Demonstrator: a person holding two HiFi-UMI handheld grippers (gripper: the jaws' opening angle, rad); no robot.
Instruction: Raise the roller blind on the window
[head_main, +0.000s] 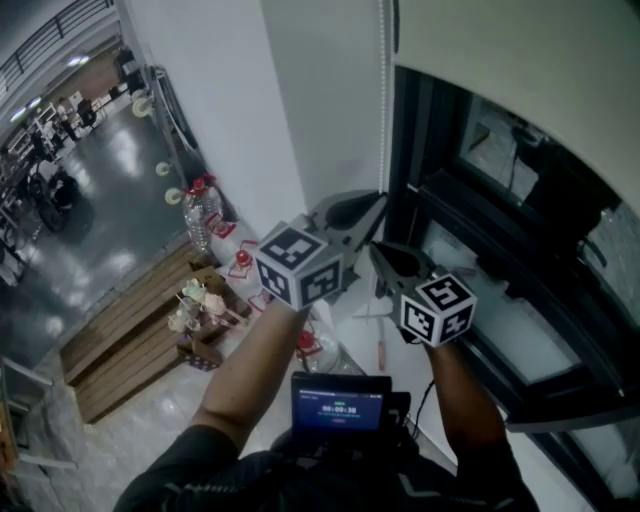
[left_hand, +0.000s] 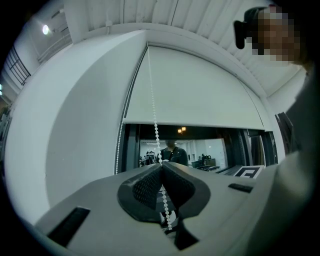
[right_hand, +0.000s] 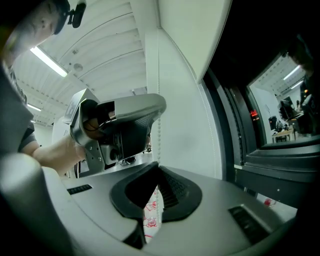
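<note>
The pale roller blind (head_main: 500, 60) covers the top of the dark window, and its lower edge (left_hand: 195, 125) hangs above the glass. A white bead chain (head_main: 385, 100) drops along the window's left side. My left gripper (head_main: 382, 198) is shut on that chain, which runs between its pads (left_hand: 150, 187) and on below them. Just beneath it, my right gripper (head_main: 375, 248) is also shut, with the chain (right_hand: 159, 90) coming straight down into its tips (right_hand: 158, 167). In the right gripper view the left gripper (right_hand: 150, 112) sits close above.
The dark window frame (head_main: 520, 300) and sill lie to the right, a white wall (head_main: 250, 120) to the left. Far below are wooden pallets (head_main: 130, 340), bottles (head_main: 200, 215) and small objects. A device with a lit screen (head_main: 340, 405) hangs at the person's chest.
</note>
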